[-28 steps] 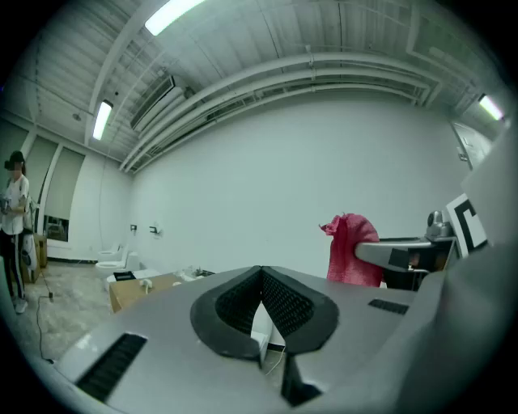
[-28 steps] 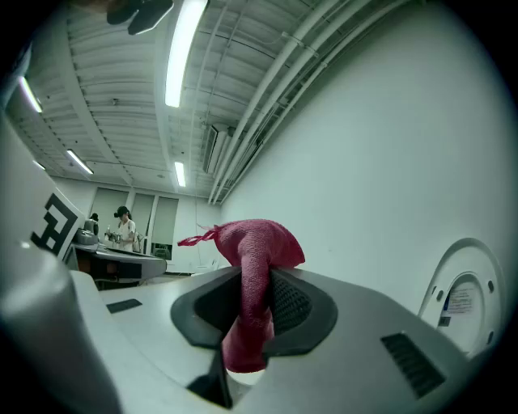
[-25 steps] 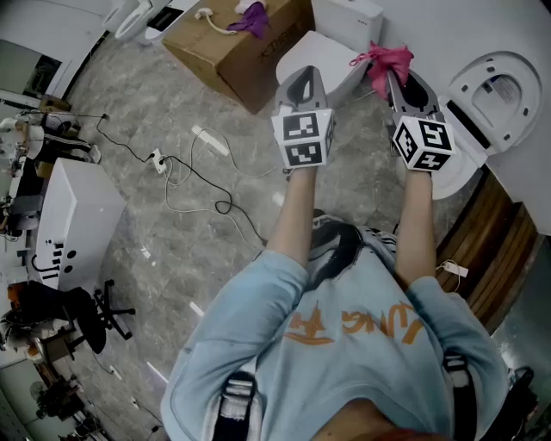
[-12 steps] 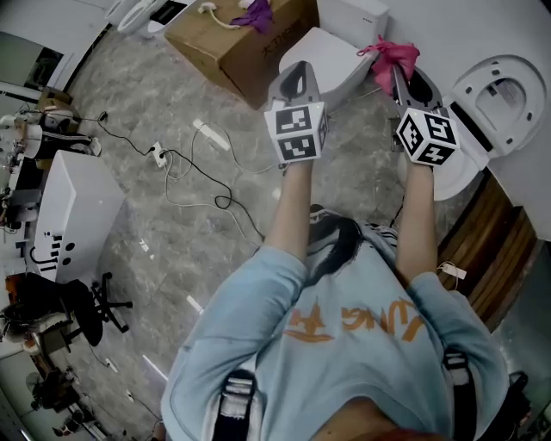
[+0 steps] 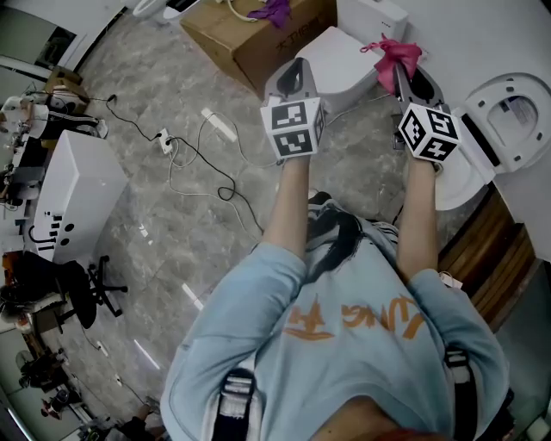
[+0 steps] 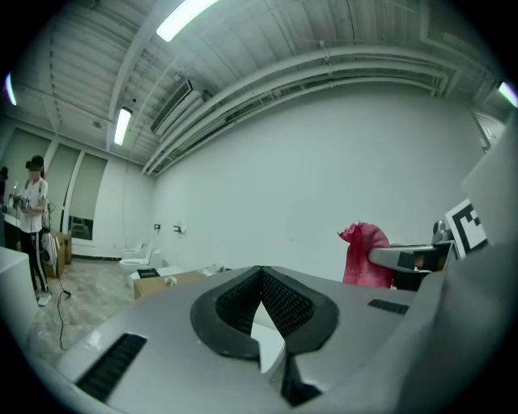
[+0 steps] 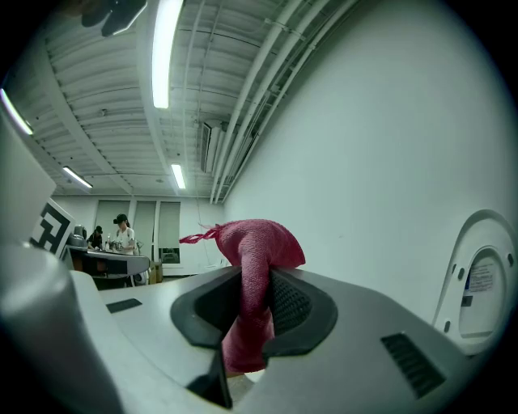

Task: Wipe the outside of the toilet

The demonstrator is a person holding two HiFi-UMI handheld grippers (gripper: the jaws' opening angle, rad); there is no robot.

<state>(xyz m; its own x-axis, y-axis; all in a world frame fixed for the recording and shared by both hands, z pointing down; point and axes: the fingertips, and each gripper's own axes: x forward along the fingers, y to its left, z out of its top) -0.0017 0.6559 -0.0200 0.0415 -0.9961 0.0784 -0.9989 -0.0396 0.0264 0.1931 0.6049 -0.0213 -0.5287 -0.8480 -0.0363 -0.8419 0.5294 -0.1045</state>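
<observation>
- Clamping a pink cloth [image 7: 257, 242] in the right tongs [image 7: 252, 285], pressed tight on its middle, with the bunched end standing above the tips and a tail hanging below.
- Carrying nothing in the left tongs [image 6: 261, 275]: closed tip to tip, with only a sliver of white showing through lower down.
- Holding both out ahead of the body, side by side and apart, pointing forward.
- Passing a second toilet [image 5: 454, 177] on the right, beside and partly under the right forearm, with its raised seat [image 5: 510, 102] leaning back farther out.
- Facing a closed toilet [image 5: 337, 53] just beyond the tips, ahead and between the two tongs, with its long axis running away toward its tank [image 5: 372, 15].
- Overlapping that toilet's right-hand edge with the cloth in the head view; cannot tell whether touching or held above it.
- Judging the right tongs the nearer and the only one equipped for wiping: a short push forward, down and slightly left looks enough to lay cloth on the outer shell.
- Cannot tell for certain which of the two toilets is meant.
- Leaving a cardboard box [image 5: 250, 39] farther off to the left, well apart from both tongs.
</observation>
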